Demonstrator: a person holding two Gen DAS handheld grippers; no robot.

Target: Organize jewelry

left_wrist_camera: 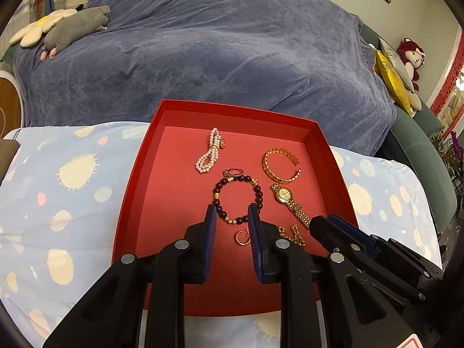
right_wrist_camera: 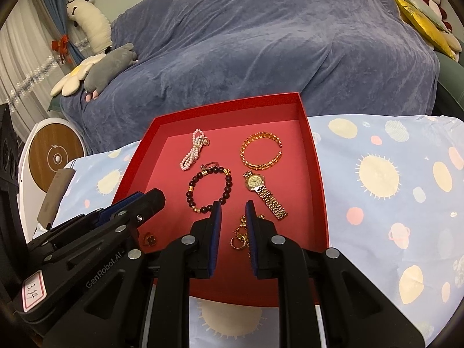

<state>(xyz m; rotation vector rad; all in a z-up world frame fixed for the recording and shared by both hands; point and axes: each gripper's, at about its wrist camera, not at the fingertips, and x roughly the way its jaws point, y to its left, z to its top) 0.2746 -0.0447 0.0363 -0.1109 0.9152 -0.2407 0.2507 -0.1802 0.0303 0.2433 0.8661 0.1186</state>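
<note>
A red tray [left_wrist_camera: 139, 174] [right_wrist_camera: 316, 156] lies on the patterned cloth and holds jewelry. In it are a pearl bracelet [left_wrist_camera: 209, 155] [right_wrist_camera: 192, 152], a gold cuff bangle [left_wrist_camera: 280, 166] [right_wrist_camera: 261, 152], a dark bead bracelet [left_wrist_camera: 239, 197] [right_wrist_camera: 210, 190], a gold watch [left_wrist_camera: 290, 203] [right_wrist_camera: 265, 195], a ring [left_wrist_camera: 232, 172], a gold hoop earring [left_wrist_camera: 242, 237] [right_wrist_camera: 236, 242], a gold chain [left_wrist_camera: 293, 233] [right_wrist_camera: 242, 223] and a flower charm [right_wrist_camera: 150, 240]. My left gripper [left_wrist_camera: 232, 216] [right_wrist_camera: 150, 198] is open and empty over the bead bracelet. My right gripper [right_wrist_camera: 233, 211] [left_wrist_camera: 322, 223] is open and empty over the chain.
A sofa under a blue-grey blanket [left_wrist_camera: 217, 46] stands behind the table, with plush toys [left_wrist_camera: 75, 26] at its left and cushions [left_wrist_camera: 391, 75] at its right. A round white and wood device [right_wrist_camera: 55, 156] stands at the left.
</note>
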